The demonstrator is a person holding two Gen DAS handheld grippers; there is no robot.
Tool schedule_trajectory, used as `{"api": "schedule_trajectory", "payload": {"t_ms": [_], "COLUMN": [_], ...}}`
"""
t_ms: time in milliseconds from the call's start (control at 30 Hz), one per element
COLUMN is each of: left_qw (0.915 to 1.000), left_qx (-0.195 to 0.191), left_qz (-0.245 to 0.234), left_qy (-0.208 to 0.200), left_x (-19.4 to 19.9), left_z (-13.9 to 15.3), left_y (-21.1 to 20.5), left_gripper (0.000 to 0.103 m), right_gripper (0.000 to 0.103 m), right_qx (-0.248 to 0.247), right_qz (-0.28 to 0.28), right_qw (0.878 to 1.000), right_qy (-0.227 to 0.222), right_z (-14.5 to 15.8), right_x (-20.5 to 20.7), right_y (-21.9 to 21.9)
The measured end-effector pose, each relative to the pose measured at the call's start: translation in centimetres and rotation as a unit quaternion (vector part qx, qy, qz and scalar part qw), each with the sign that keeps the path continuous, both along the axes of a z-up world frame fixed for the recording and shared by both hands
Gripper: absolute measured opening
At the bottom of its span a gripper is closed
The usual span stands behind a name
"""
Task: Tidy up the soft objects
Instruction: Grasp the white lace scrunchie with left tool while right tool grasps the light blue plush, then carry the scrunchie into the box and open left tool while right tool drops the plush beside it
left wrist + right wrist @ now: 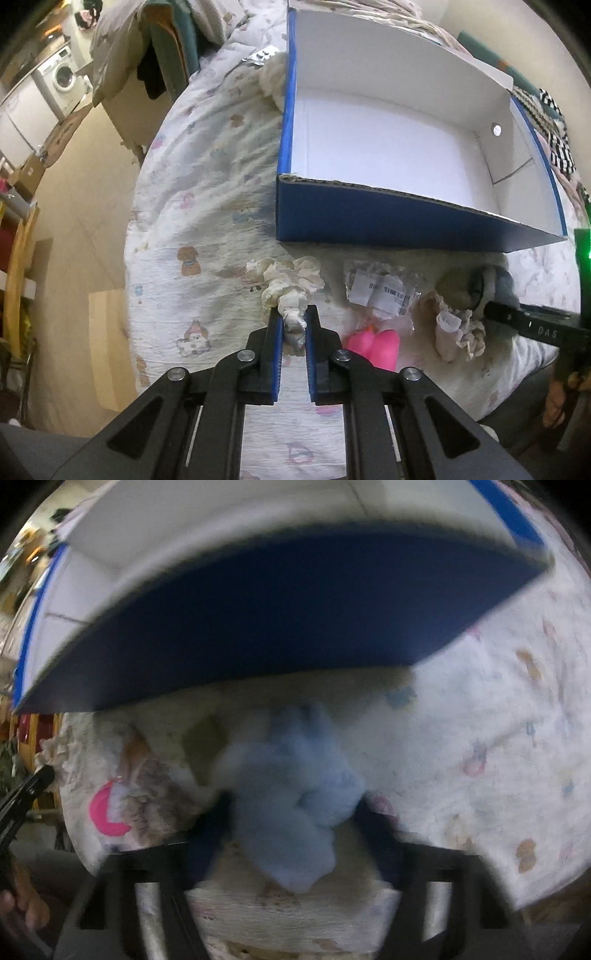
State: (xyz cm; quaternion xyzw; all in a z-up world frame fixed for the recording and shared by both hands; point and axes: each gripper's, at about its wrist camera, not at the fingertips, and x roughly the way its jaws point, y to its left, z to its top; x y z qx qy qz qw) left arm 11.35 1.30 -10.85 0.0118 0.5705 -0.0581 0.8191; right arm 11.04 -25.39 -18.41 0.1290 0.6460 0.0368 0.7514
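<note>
Pinching the near end of a cream frilly cloth (291,284), the left gripper (294,323) has its blue fingers (276,343) set narrow w/ the fabric bunched between them; the rest of the cloth lies crumpled on the bed (192,206), just in front of the blue box (369,218). It looks v. light & floppy, so it will sag & trail when it goes up; a hold nearer the middle of the bunch would prob. carry it better than the thin tail end. The box is open, white inside & nothing shows in it, so I think it is where the soft things go. The right gripper (295,812) view is blurry, but a fluffy pale blue thing (295,797) sits between its fingers, which look closed on it. That one seems squashy & light too, not slippery, easy to squeeze w/o harm. Other bits wait on the bed near the box front: a clear packet with labels (382,290), a pink thing (373,347) and a small lacy sock (458,330). The packet may be slick, so it might slide out of a loose hold. Lift high enough to clear the box wall.
</note>
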Motion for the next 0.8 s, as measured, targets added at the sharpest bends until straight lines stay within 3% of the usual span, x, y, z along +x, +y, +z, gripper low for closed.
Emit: {"api": "schedule_trajectory", "payload": {"t_ms": [133, 200, 533, 800], "left_qw": [0.9999, 0.9998, 0.9991, 0.9933], "left_qx": [0.011, 0.014, 0.004, 0.015], "left_qz": [-0.001, -0.001, 0.012, 0.019], "left_qy": [-0.011, -0.016, -0.041, -0.113], "left_x": [-0.3, -0.6, -2.9, -5.0], "left_z": [0.3, 0.5, 2.6, 6.0], "left_y": [0.2, 0.5, 0.7, -0.1], "left_gripper": [0.010, 0.010, 0.010, 0.010], "right_gripper": [0.027, 0.023, 0.020, 0.020], "right_qx": [0.000, 0.008, 0.078, 0.117], "right_qz": [0.001, -0.005, 0.023, 0.053], "right_qw": [1.000, 0.999, 0.988, 0.968], "right_qy": [-0.026, -0.046, -0.133, -0.218], "right_z": [1.3, 2.5, 7.8, 12.4], "right_x": [-0.6, -1.0, -4.1, -5.5], "right_y": [0.3, 0.3, 0.8, 1.2]}}
